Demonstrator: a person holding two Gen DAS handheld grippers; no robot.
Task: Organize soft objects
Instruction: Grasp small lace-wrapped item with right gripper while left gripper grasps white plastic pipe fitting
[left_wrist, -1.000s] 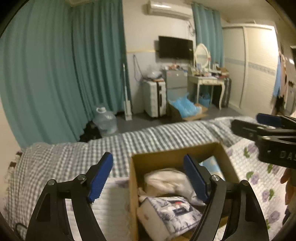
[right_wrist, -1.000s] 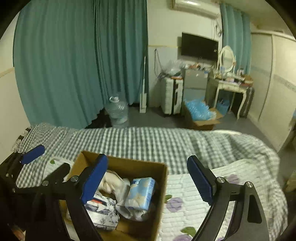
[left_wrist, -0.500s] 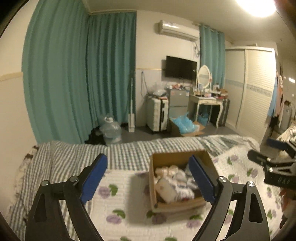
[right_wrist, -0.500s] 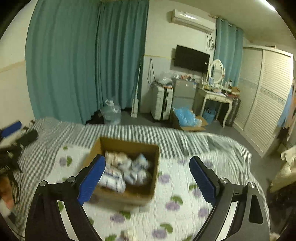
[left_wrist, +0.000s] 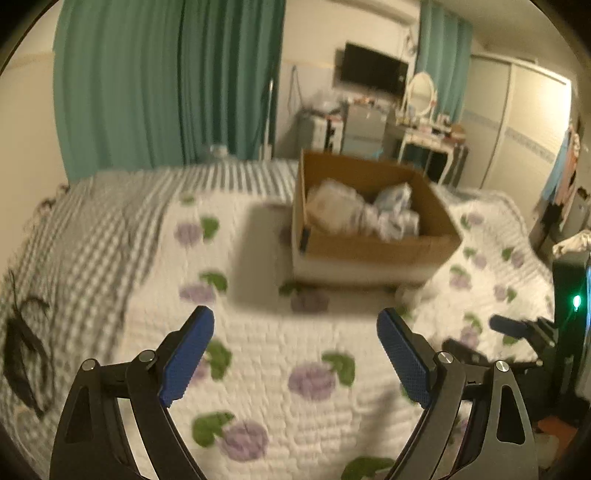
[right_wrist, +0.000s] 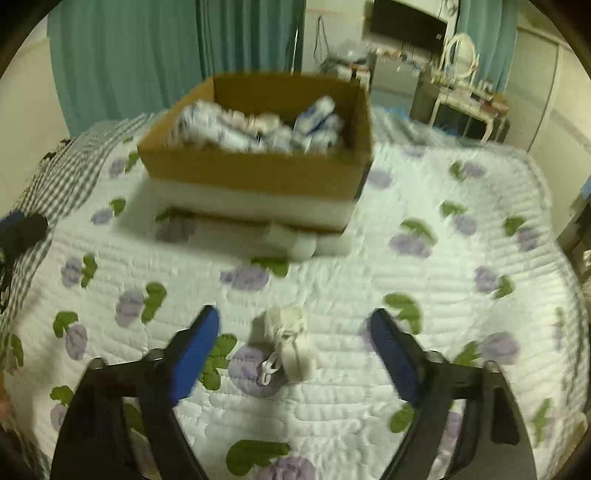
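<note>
A brown cardboard box (left_wrist: 373, 247) stands on the bed and holds several soft white and blue packs (left_wrist: 347, 214); it also shows in the right wrist view (right_wrist: 258, 170). A small white cloth pouch (right_wrist: 290, 343) with a cord lies on the floral quilt (right_wrist: 406, 280), just ahead of and between the fingers of my right gripper (right_wrist: 293, 325), which is open and empty. My left gripper (left_wrist: 295, 321) is open and empty, low over the quilt (left_wrist: 277, 354), well short of the box. The right gripper's tip (left_wrist: 509, 326) shows at the right in the left wrist view.
A grey checked blanket (left_wrist: 92, 229) covers the bed's left side. Teal curtains (left_wrist: 166, 81), a TV (left_wrist: 373, 72) and a dressing table (left_wrist: 428, 136) stand beyond the bed. A white foam pad (right_wrist: 251, 205) lies under the box.
Both grippers have pulled back from the box and dropped low toward the quilt. The white pouch has come into view between the right fingers. Both stay open.
</note>
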